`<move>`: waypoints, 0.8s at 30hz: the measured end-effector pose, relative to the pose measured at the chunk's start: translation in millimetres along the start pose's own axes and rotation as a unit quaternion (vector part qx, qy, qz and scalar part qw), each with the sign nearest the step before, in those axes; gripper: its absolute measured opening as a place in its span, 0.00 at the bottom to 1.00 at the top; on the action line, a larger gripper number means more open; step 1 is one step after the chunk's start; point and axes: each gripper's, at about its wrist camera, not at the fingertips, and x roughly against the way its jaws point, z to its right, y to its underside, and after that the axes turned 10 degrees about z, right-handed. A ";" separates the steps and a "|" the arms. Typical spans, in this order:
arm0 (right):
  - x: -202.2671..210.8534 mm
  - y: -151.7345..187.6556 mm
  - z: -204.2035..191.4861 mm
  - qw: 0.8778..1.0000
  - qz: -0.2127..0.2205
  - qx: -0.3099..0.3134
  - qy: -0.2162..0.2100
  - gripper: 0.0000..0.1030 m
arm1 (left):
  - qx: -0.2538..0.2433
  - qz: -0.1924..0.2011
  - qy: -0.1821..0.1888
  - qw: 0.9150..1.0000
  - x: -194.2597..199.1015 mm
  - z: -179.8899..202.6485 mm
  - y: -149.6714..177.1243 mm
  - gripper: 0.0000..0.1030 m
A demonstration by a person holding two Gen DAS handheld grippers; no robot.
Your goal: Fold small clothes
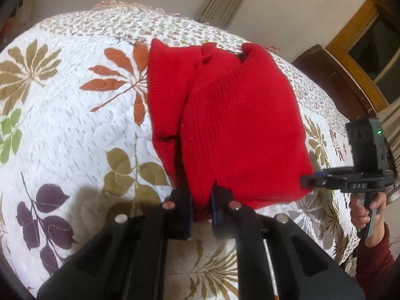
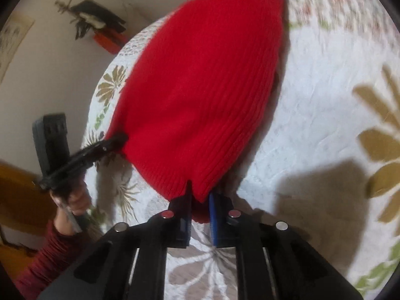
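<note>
A small red knitted sweater [image 1: 232, 115] lies partly folded on the leaf-patterned quilt [image 1: 75, 115], with a sleeve folded over on its left side. My left gripper [image 1: 202, 200] is shut on the near hem at its left corner. My right gripper [image 2: 200, 200] is shut on the hem's other corner, and the red sweater [image 2: 200, 95] stretches away from it, its hem lifted off the bed. The right gripper [image 1: 306, 182] appears at the right edge of the left wrist view, and the left gripper [image 2: 117, 141] shows at the left of the right wrist view.
The quilt [image 2: 312, 125] covers a bed that fills most of both views. A dark wooden headboard [image 1: 332, 80] and a window [image 1: 375, 50] stand at the far right. A hand in a dark red sleeve [image 1: 375, 257] holds each gripper handle. A shelf [image 2: 100, 25] hangs on the wall.
</note>
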 end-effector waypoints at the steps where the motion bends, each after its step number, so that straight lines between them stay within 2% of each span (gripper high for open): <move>1: 5.9 0.9 -0.2 1.000 0.001 0.003 0.011 0.10 | -0.002 -0.006 -0.001 1.000 -3.1 1.4 2.6 0.10; 5: -4.1 6.8 11.9 0.998 -0.029 0.000 0.053 0.09 | -0.013 -0.019 -0.008 1.000 -14.6 3.6 10.3 0.14; 8: -14.7 4.1 7.9 0.997 -0.037 0.006 0.062 0.10 | 0.005 -0.024 0.006 1.000 -10.3 -2.1 7.4 0.24; 9: -14.1 0.7 2.6 0.997 -0.038 0.019 0.064 0.12 | 0.011 -0.030 0.015 0.999 -6.8 -5.0 6.4 0.33; 10: -12.5 -1.3 -0.1 0.997 -0.040 0.027 0.068 0.18 | 0.016 -0.036 0.026 0.999 -3.5 -7.1 4.8 0.39; 11: -11.6 -2.0 -2.9 0.996 -0.039 0.030 0.069 0.22 | 0.017 -0.036 0.029 0.999 3.5 -8.7 2.0 0.54; 12: -8.4 -3.6 -4.8 0.997 -0.037 0.033 0.066 0.28 | 0.013 -0.028 0.021 0.999 10.5 -8.9 -1.5 0.62; 13: -2.8 -6.1 -5.1 0.997 -0.032 0.036 0.067 0.36 | 0.006 -0.016 0.018 1.000 18.1 -8.8 -5.9 0.63; 14: 4.3 -10.0 -4.2 0.996 -0.022 0.037 0.073 0.39 | 0.002 -0.008 0.027 1.000 26.1 -9.5 -13.4 0.64; 18: 24.5 -27.5 5.4 0.997 0.007 0.024 0.076 0.39 | 0.027 0.008 0.044 0.999 32.6 -14.8 -48.5 0.65; 22: 24.6 -46.2 6.1 0.996 0.020 0.016 0.084 0.39 | 0.033 -0.005 0.056 0.998 -2.3 -5.4 -88.4 0.65; 24: 24.6 -52.4 8.1 0.996 0.021 0.015 0.084 0.39 | 0.025 -0.013 0.042 0.999 -22.3 2.0 -100.1 0.65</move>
